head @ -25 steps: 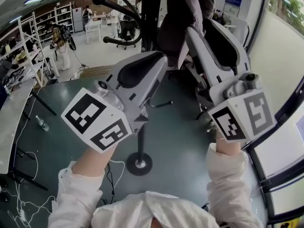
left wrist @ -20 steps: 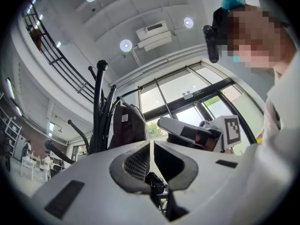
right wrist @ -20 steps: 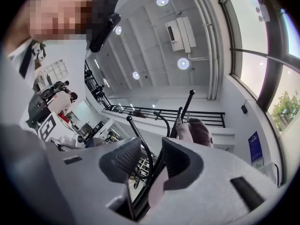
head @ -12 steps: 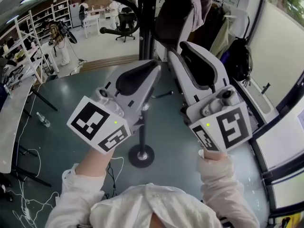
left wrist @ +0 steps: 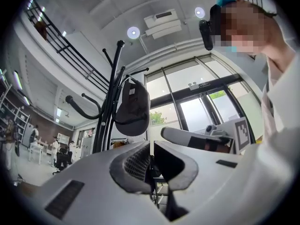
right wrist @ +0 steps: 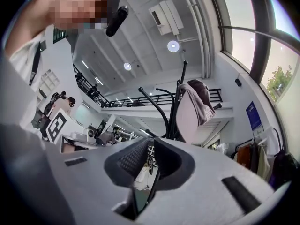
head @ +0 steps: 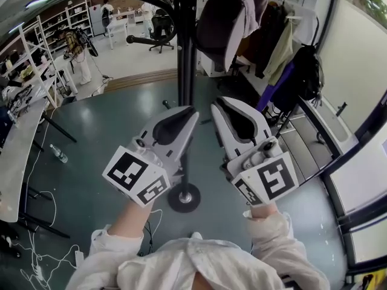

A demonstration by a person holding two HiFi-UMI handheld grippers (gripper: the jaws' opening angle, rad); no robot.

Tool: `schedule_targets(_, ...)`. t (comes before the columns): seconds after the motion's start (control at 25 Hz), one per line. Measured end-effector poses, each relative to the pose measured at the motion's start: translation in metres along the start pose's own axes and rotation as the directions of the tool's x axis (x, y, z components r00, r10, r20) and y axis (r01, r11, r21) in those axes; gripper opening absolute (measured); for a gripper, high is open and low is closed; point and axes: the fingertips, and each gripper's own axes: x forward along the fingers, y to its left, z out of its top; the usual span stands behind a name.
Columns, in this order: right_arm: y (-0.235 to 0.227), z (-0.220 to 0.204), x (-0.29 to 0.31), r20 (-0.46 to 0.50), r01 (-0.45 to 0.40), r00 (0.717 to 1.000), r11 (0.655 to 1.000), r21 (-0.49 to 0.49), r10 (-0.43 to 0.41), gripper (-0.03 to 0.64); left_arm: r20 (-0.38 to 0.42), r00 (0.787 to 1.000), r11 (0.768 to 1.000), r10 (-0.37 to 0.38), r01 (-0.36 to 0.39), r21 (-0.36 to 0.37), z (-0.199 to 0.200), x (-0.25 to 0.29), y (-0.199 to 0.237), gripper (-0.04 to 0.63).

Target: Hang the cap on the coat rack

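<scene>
A dark grey cap (head: 227, 17) hangs on the black coat rack (head: 184, 53), on an arm right of the pole; no gripper touches it. In the left gripper view the cap (left wrist: 132, 108) sits high on the rack (left wrist: 110, 102), and in the right gripper view the cap (right wrist: 192, 109) hangs beside the pole (right wrist: 174, 111). My left gripper (head: 191, 110) is below the cap, shut and holding nothing (left wrist: 151, 144). My right gripper (head: 216, 105) is beside it; its jaws have just been closing with nothing between them, and the tips meet (right wrist: 151, 142).
The rack's round base (head: 184, 197) stands on the dark floor just ahead of me. Jackets and a backpack (head: 302, 71) hang at the right by the glass wall. A long table (head: 15, 144), a water bottle (head: 58, 154) and floor cables are at the left.
Both grippers have come down and back from the cap, which stays on the rack. The right gripper's jaws, wide apart before, have drawn together.
</scene>
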Motion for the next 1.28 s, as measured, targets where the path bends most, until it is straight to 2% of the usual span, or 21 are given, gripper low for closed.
schedule_targets(0.2, 0.001, -0.023, -0.011, -0.035, 0.013, 0.999, 0.998, 0.067, -0.011, 0.026, -0.023, 0.999, 0.999, 0.037, -0.037, -0.023, -0.024, -0.009, -0.002, 0.032)
schedule_targets(0.48, 0.001, -0.048, -0.02, -0.059, 0.033, 0.998, 0.993, 0.11, -0.027, 0.011, -0.074, 0.994, 0.994, 0.082, -0.087, -0.066, -0.057, -0.015, -0.003, 0.032)
schedule_targets(0.68, 0.007, -0.076, -0.026, -0.103, 0.034, 0.995, 0.986, 0.164, -0.017, 0.009, -0.124, 0.988, 0.991, 0.089, -0.099, -0.084, -0.077, -0.019, -0.007, 0.032)
schedule_targets(0.96, 0.013, -0.099, -0.036, -0.146, 0.036, 0.989, 0.975, 0.219, -0.004, 0.009, -0.134, 0.985, 0.988, 0.107, -0.12, -0.096, -0.089, -0.024, -0.003, 0.032)
schedule_targets(1.2, 0.021, -0.118, -0.044, -0.177, 0.031, 0.984, 0.966, 0.257, 0.016, 0.009, -0.168, 0.98, 0.981, 0.11, -0.134, -0.142, -0.114, -0.029, -0.01, 0.032)
schedule_targets(1.28, 0.022, -0.124, -0.046, -0.185, 0.04, 0.983, 0.959, 0.281, 0.014, 0.009, -0.189, 0.975, 0.98, 0.116, -0.144, -0.138, -0.119, -0.031, -0.007, 0.032)
